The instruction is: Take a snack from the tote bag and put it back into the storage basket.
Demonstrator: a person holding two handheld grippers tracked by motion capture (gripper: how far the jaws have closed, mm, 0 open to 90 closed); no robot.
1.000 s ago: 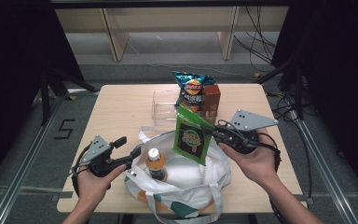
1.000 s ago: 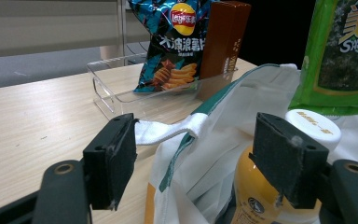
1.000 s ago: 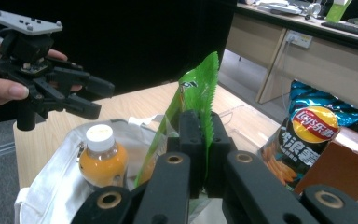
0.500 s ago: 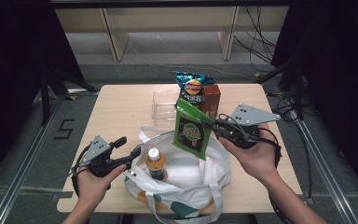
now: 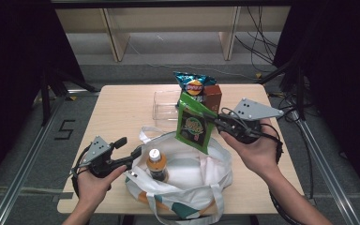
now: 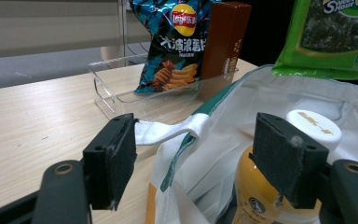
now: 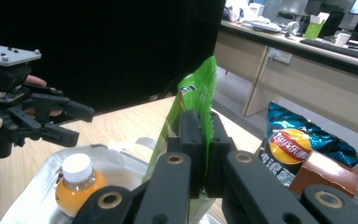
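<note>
Item 1, right gripper: sitting at about 3 o'clock on the table in the high view, with its jaws pressing flat together on the top seam of a green snack packet. The right gripper view is showing the pads clamping the packet's serrated upper edge.

Item 2, green snack packet: hanging upright from that grip, clear of the table, just over the far rim of the tote bag, near table centre. Its lower edge is also showing at the 1 o'clock corner of the left gripper view.

Item 3, left gripper: lying at about 8 o'clock, jaws standing wide apart and gripping nothing. In the left gripper view a white bag strap is running between the pads; whether it is touching the left pad cannot be told.

Item 4, white tote bag: resting open at 6 o'clock, with green and orange trim.

Item 5, orange drink bottle: standing upright inside the bag, white cap up, just beside the left gripper.

Item 6, clear plastic tray: sitting at 12 o'clock on the table.

Item 7, Lay's crisp bag and brown box: standing side by side in the tray, the box to the right.
</note>
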